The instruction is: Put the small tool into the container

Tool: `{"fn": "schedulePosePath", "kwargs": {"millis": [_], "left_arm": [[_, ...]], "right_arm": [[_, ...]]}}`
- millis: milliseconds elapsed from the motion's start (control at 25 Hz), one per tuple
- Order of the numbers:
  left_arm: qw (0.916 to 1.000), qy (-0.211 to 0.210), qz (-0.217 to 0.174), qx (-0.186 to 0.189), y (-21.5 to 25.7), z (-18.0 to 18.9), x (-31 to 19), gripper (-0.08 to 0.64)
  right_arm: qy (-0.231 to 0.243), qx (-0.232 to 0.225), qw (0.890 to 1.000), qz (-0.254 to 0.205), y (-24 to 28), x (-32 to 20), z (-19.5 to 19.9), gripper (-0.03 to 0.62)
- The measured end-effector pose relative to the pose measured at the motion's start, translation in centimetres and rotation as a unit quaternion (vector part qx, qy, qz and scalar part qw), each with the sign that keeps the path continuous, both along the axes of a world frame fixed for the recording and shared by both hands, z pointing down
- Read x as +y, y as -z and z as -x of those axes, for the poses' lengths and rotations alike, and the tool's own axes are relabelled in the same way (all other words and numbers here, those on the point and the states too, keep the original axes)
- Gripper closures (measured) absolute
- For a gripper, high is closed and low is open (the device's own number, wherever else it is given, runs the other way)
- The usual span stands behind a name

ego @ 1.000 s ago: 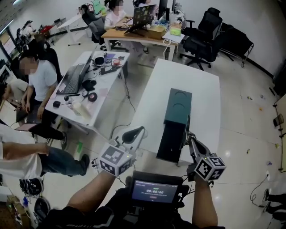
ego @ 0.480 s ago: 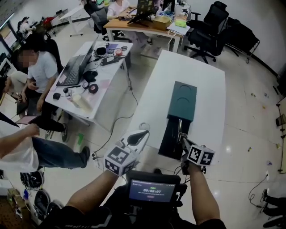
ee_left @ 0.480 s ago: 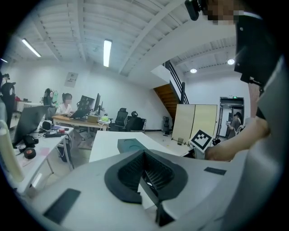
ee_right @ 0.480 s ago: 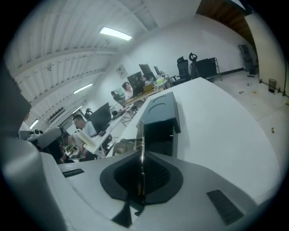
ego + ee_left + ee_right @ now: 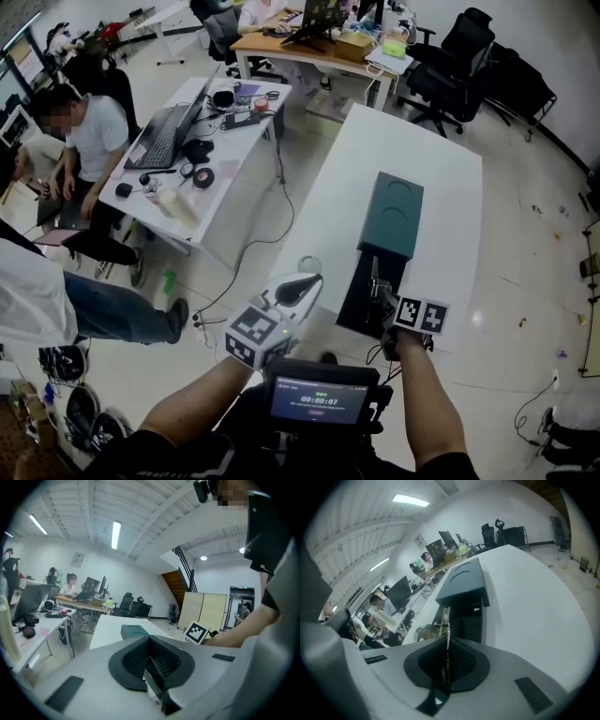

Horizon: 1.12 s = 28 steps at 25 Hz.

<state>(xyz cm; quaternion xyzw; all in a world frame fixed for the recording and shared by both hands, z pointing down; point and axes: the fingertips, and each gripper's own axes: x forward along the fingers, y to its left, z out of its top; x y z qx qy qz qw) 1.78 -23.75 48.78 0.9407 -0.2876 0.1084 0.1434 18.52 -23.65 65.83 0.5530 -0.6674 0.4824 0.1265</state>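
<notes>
Office desks and chairs ring a long white tabletop (image 5: 441, 178). On it lies a dark teal container (image 5: 396, 217), its lid slid toward the far end and its black near compartment open. The right tongs (image 5: 382, 300) are clamped tight on a thin, flat metal tool (image 5: 374, 277), whose tip points down at the opening's near edge. The left tongs (image 5: 302, 284) hang off the tabletop's left side, closed and empty. If let go from here, the slim tool could strike the rim and skid onto the tabletop. The narrow pinch may also let it pivot.
</notes>
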Motion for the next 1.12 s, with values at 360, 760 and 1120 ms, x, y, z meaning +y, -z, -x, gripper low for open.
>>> {"fn": "schedulePosePath", "kwargs": {"millis": [360,760,1120], "left_arm": [[1.0000,0.000,0.003,0.004,0.1,0.2,-0.2,0.548],[0.9999,-0.008,0.005,0.011,0.8,-0.4,0.4,0.548],[0.9999,-0.007,0.007,0.014,0.7,-0.1,0.5,0.548]], "right_arm": [[-0.014,-0.004,0.998,0.063,-1.7,-0.7,-0.6,0.577],[0.001,0.016,0.995,0.095,-1.9,-0.4,-0.9,0.575],[0.006,0.051,0.993,0.107,-2.5,-0.9,-1.2,0.558]]}}
